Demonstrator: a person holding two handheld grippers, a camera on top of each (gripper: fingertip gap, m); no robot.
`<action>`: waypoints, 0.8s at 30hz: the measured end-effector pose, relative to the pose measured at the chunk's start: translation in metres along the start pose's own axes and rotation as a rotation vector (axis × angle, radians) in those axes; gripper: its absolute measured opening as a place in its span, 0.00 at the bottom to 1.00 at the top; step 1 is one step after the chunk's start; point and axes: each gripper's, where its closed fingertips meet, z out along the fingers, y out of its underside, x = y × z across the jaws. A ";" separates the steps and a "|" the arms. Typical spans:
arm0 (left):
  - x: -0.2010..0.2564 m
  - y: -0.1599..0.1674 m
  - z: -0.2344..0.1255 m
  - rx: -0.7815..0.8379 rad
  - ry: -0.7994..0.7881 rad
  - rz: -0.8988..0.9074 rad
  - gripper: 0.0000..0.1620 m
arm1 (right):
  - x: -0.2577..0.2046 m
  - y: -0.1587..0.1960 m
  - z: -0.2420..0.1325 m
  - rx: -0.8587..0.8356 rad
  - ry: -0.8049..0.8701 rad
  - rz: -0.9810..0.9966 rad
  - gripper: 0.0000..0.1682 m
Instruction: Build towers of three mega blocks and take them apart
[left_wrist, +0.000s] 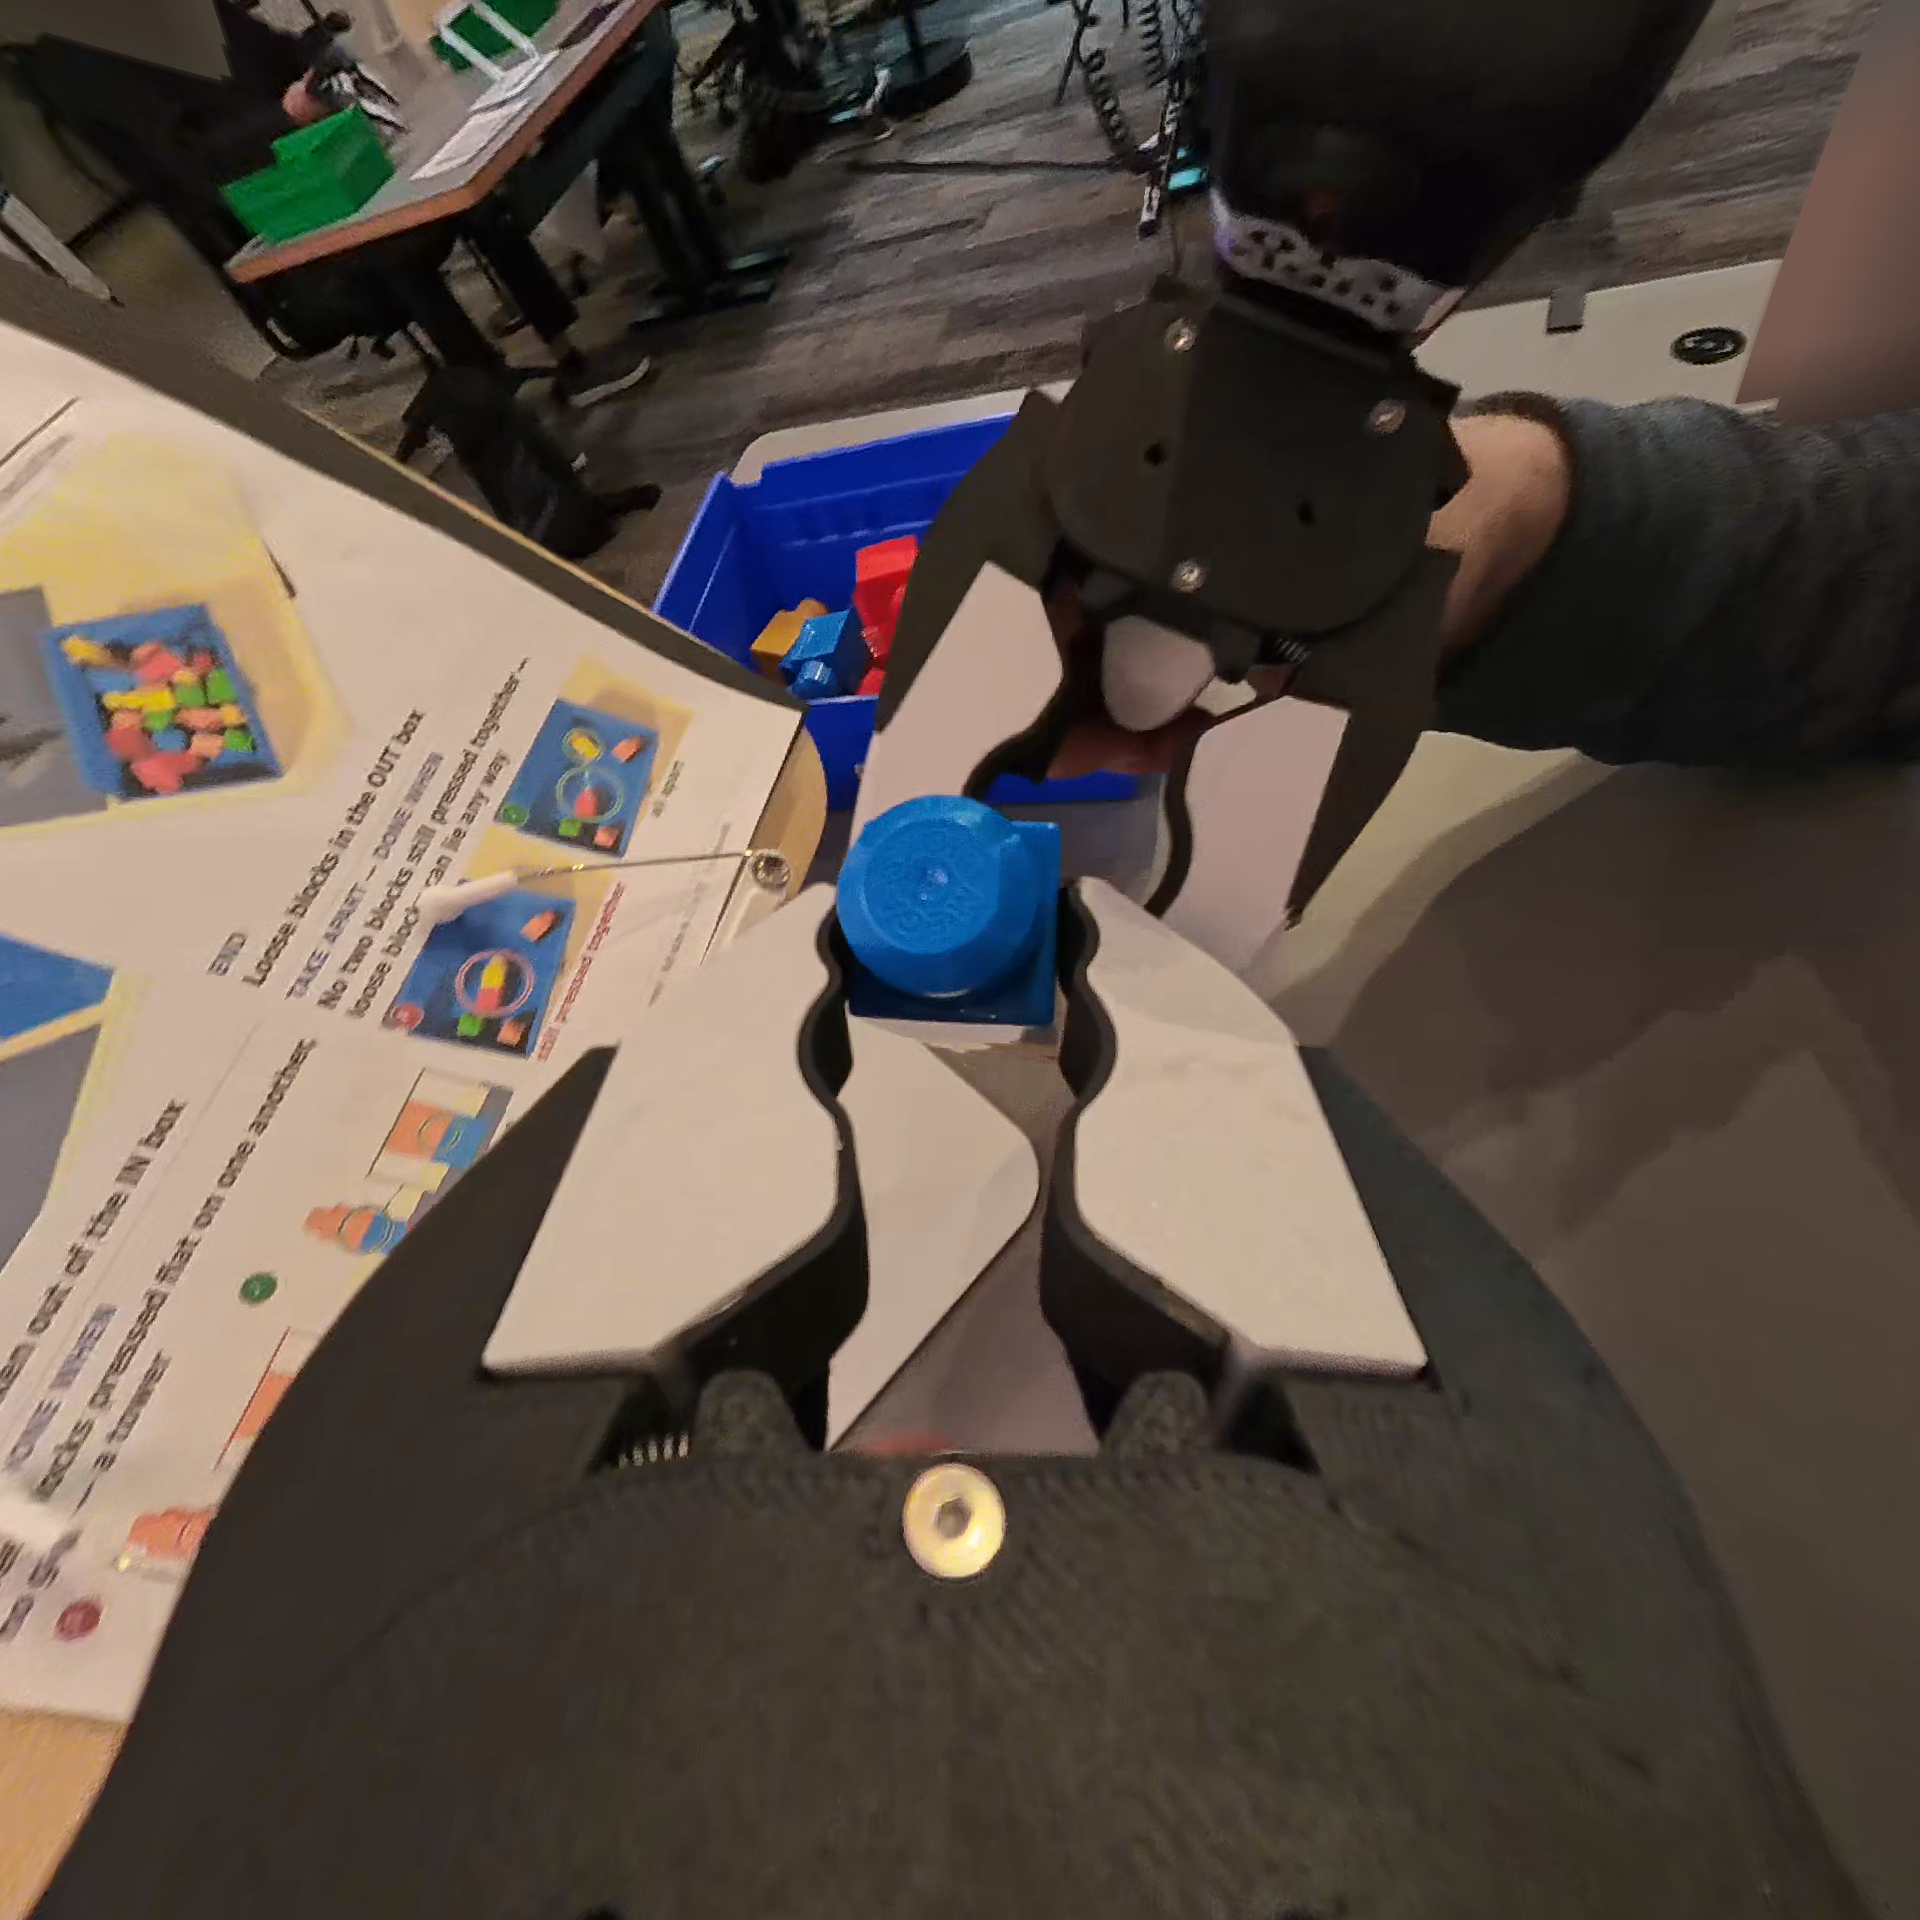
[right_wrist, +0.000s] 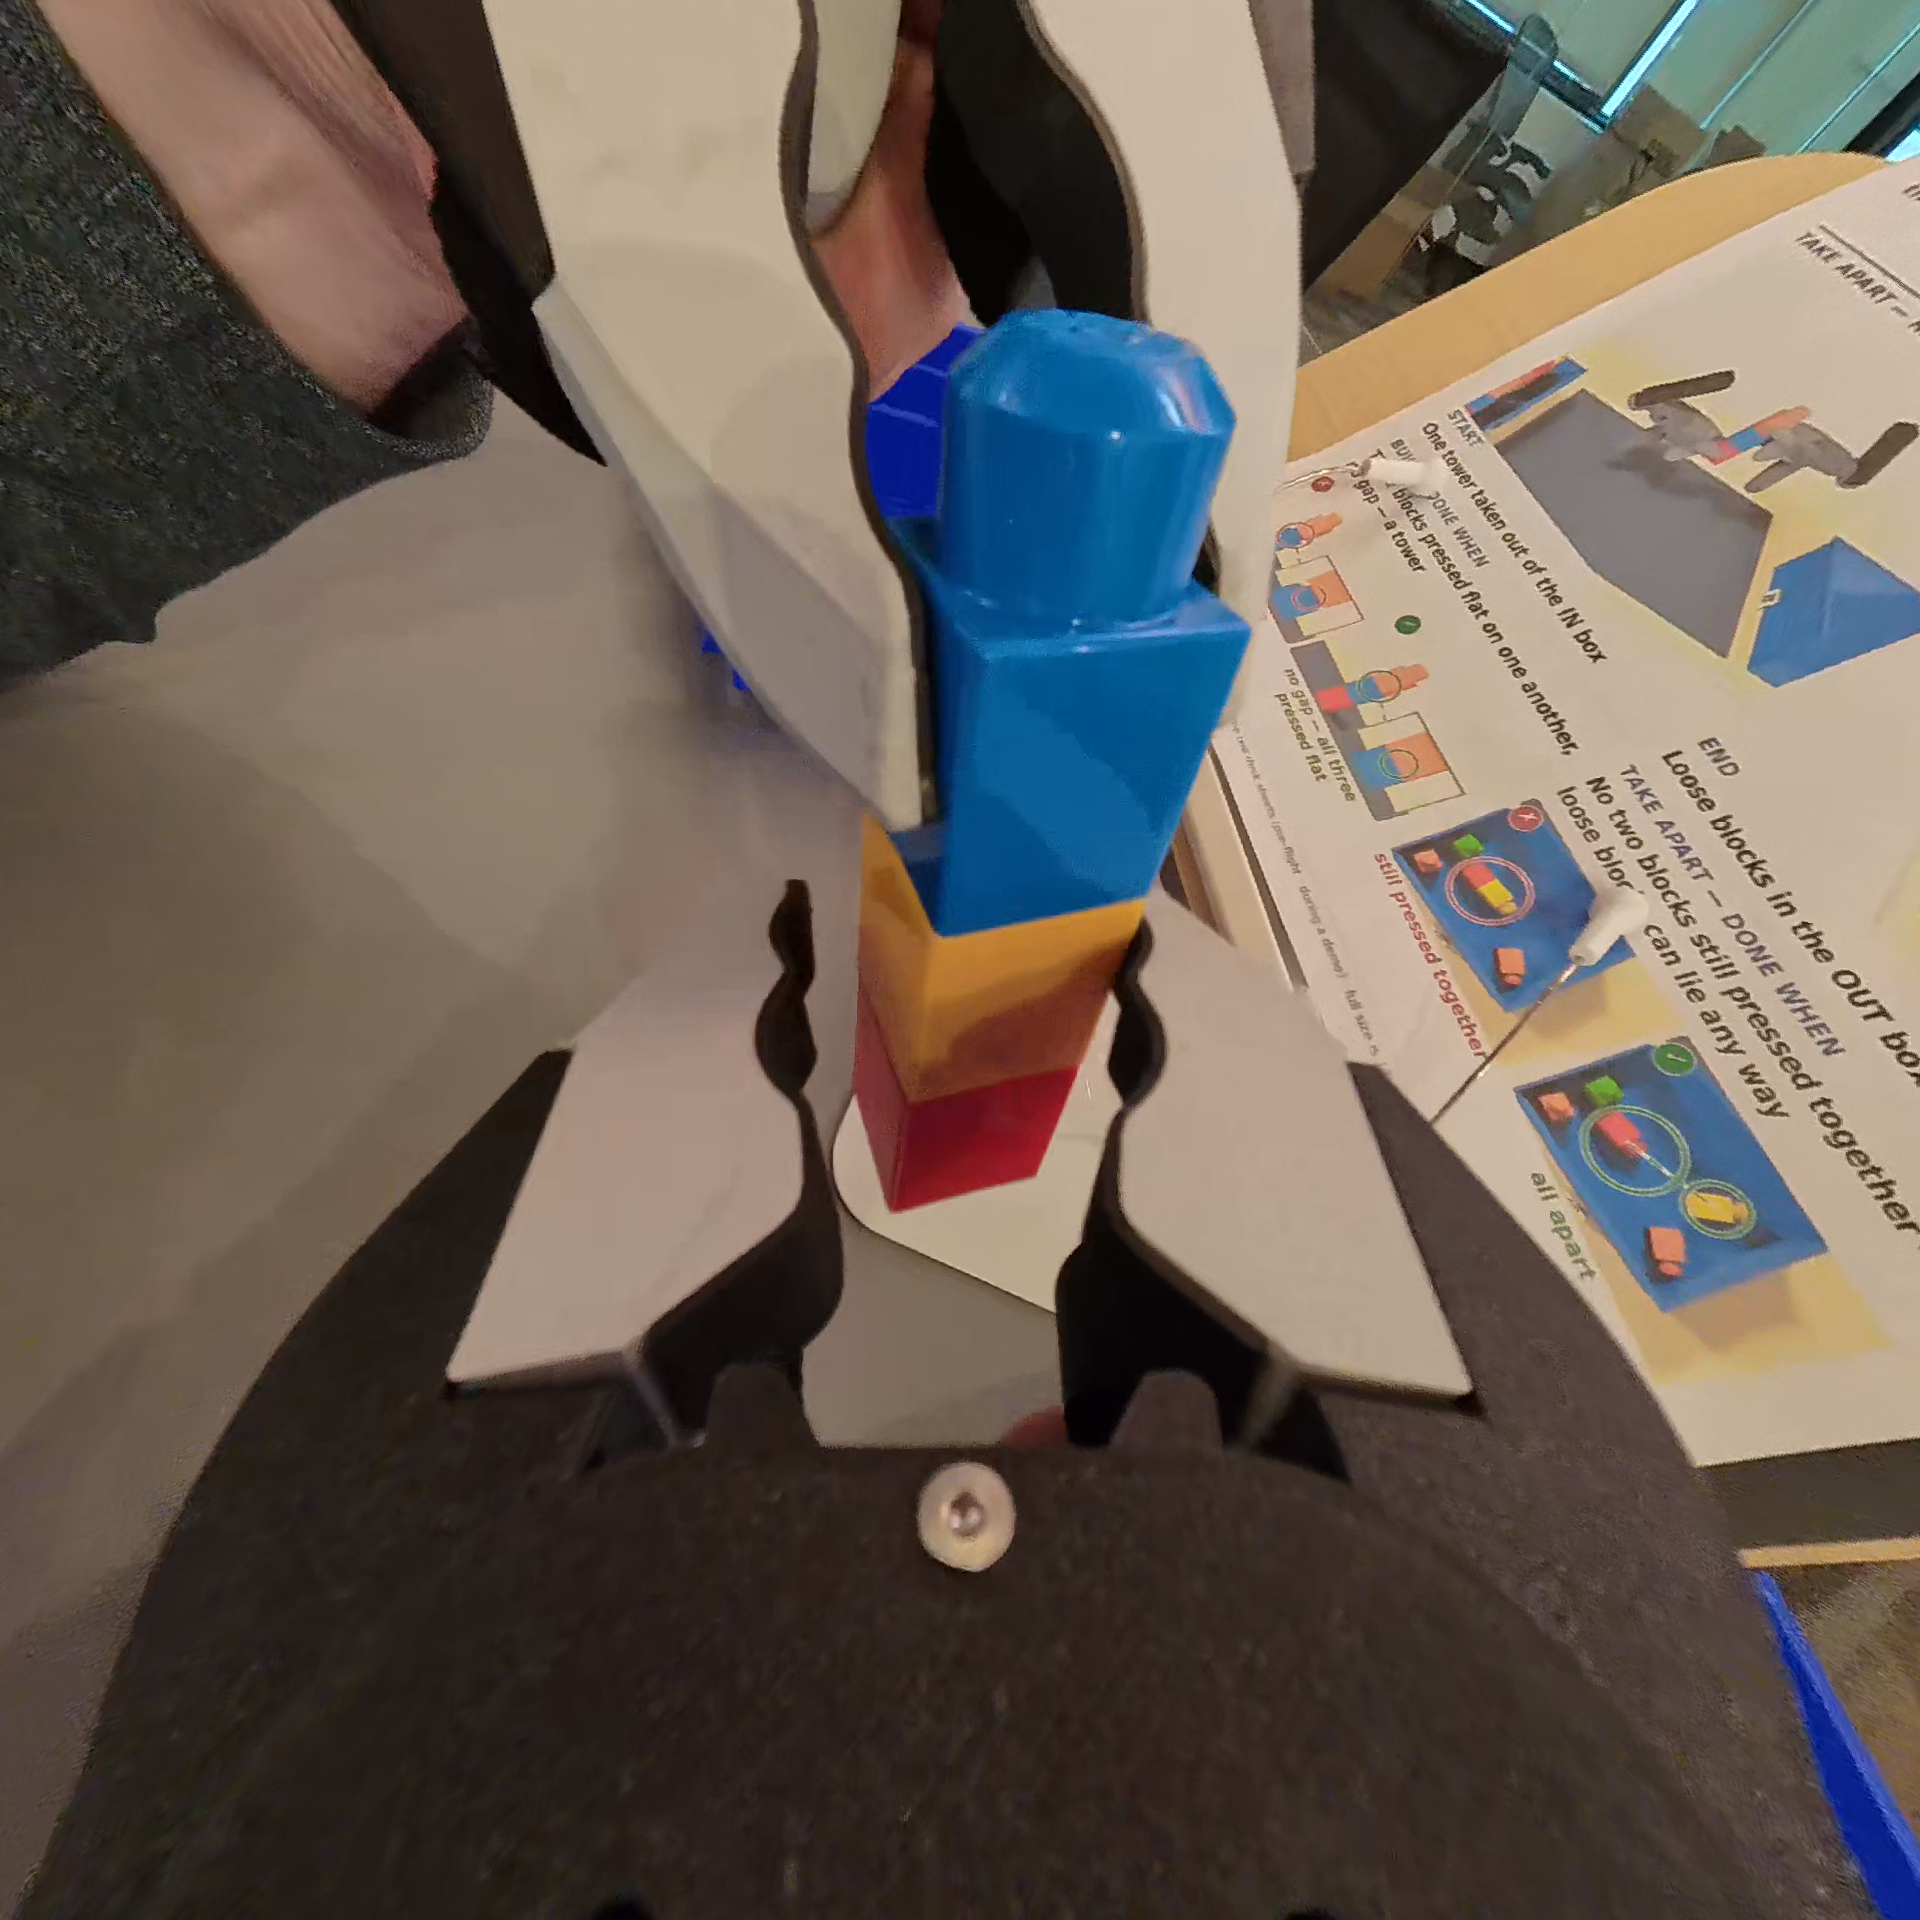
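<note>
A three-block tower shows in the right wrist view: a blue block (right_wrist: 1060, 727) on top, a yellow block (right_wrist: 997, 966) in the middle, a red block (right_wrist: 966, 1143) at the bottom. My left gripper (left_wrist: 951, 935) is shut on the blue block (left_wrist: 935, 904), seen from above with its stud facing the camera. It reaches in from the top of the right wrist view (right_wrist: 1060, 707). My right gripper (right_wrist: 961, 951) is open, its jaws on either side of the yellow block. The right jaw touches the block and the left one stands a little off it. In the left wrist view the right gripper (left_wrist: 1091, 810) sits beyond the tower, jaws spread.
A blue bin (left_wrist: 790, 530) with several loose blocks stands behind the tower. A printed instruction sheet (left_wrist: 312, 831) lies on the wooden table beside it and also shows in the right wrist view (right_wrist: 1558, 831). A sleeved hand (left_wrist: 1662, 582) holds the right gripper. Far tables carry green bins (left_wrist: 312, 177). My right fingertips sit around 5 cm from my left ones.
</note>
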 end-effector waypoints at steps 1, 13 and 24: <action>0.002 -0.001 0.002 0.004 0.012 -0.001 0.23 | 0.001 0.001 0.000 -0.004 0.005 -0.004 0.31; 0.005 -0.003 0.005 0.060 0.063 -0.019 0.22 | 0.001 0.002 -0.002 -0.004 -0.013 0.016 0.26; -0.001 -0.008 -0.001 0.108 0.049 -0.040 0.27 | 0.003 -0.001 -0.007 0.021 -0.017 0.034 0.25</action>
